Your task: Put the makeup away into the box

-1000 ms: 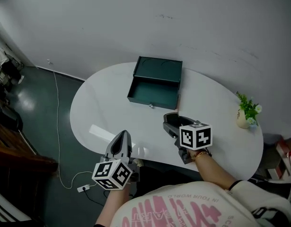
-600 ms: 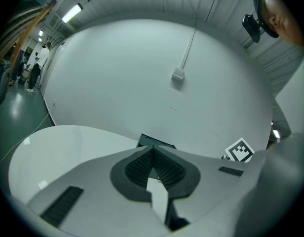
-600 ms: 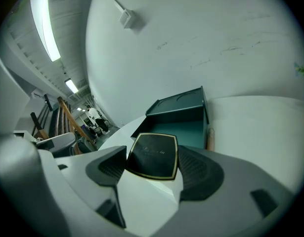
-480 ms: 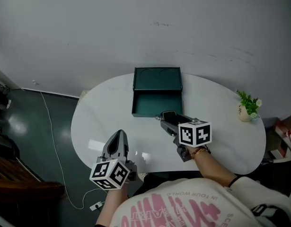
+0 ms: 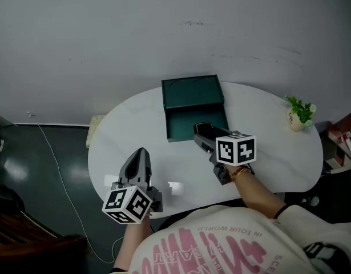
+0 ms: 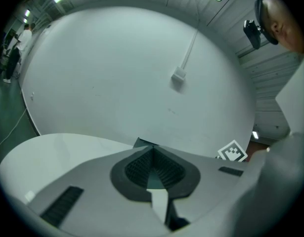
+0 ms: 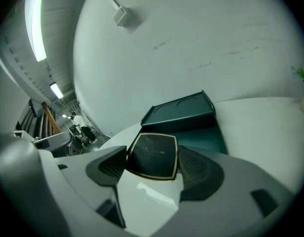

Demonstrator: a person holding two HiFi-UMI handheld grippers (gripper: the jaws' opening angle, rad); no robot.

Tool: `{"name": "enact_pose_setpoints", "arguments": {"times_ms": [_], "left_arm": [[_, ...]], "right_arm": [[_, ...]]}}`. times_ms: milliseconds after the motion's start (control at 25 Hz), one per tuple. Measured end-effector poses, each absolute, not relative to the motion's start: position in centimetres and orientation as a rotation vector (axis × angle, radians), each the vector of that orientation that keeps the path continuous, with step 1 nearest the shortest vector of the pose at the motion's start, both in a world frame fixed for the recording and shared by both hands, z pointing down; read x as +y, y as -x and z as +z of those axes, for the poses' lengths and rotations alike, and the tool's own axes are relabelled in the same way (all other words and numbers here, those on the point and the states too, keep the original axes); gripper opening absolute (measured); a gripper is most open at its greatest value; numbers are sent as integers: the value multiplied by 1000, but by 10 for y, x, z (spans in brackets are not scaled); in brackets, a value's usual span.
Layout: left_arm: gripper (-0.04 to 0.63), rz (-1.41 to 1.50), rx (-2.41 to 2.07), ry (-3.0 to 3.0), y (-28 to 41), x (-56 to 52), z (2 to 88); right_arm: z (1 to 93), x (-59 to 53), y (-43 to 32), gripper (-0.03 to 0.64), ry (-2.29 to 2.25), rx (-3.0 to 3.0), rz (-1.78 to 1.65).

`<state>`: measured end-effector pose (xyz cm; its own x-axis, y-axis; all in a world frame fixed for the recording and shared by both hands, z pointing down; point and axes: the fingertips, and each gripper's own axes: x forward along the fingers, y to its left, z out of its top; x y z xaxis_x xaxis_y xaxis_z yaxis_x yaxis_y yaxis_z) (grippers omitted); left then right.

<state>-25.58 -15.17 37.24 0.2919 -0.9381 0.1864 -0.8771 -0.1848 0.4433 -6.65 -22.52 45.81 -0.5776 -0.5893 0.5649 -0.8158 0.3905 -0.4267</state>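
Green and open, the box (image 5: 193, 93) sits at the far side of the white table (image 5: 266, 153) in the head view, its lid swung back toward the wall. Your right gripper (image 5: 202, 135) reaches in from the near right, pitched downward. The black compact (image 5: 204, 131) is clamped between its jaws, right at the box's near edge. Your right hand (image 5: 239, 174) grips the tool from behind, with the forearm running back toward your body. Your left gripper (image 5: 140, 154) is out over the near left of the table, well apart from the box. It points away from you and is nearly level, with its jaws drawn into a narrow taper. A small plant (image 5: 299, 112) stands near the table's right end.

In the left gripper view, your pads (image 6: 134, 168) meet at the tips and nothing is between them. A corner of the box peeks over the tips, with the table to the left and the grey wall behind.

In the right gripper view, your jaws stand wide, and both pads (image 7: 201, 169) press on the sides of the compact. It is a flat dark square with a gold rim, its face toward the camera. Straight beyond it the box lies on the table, its tray open and its lid tilted back.
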Motion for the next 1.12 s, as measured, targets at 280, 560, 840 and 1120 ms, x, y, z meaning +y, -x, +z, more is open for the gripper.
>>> {"name": "enact_pose_setpoints", "arguments": {"times_ms": [280, 560, 840, 1120], "left_arm": [[2, -108, -1502, -2180, 266, -156, 393], [2, -136, -1513, -2118, 282, -156, 406], [2, -139, -1535, -2060, 295, -161, 416], [2, -136, -1561, -2027, 306, -175, 424]], "right_arm": [[456, -245, 67, 330, -1265, -2299, 806], [450, -266, 71, 333, -1147, -2246, 672], [465, -281, 91, 333, -985, -2193, 627], [486, -292, 110, 334, -880, -2146, 618]]}}
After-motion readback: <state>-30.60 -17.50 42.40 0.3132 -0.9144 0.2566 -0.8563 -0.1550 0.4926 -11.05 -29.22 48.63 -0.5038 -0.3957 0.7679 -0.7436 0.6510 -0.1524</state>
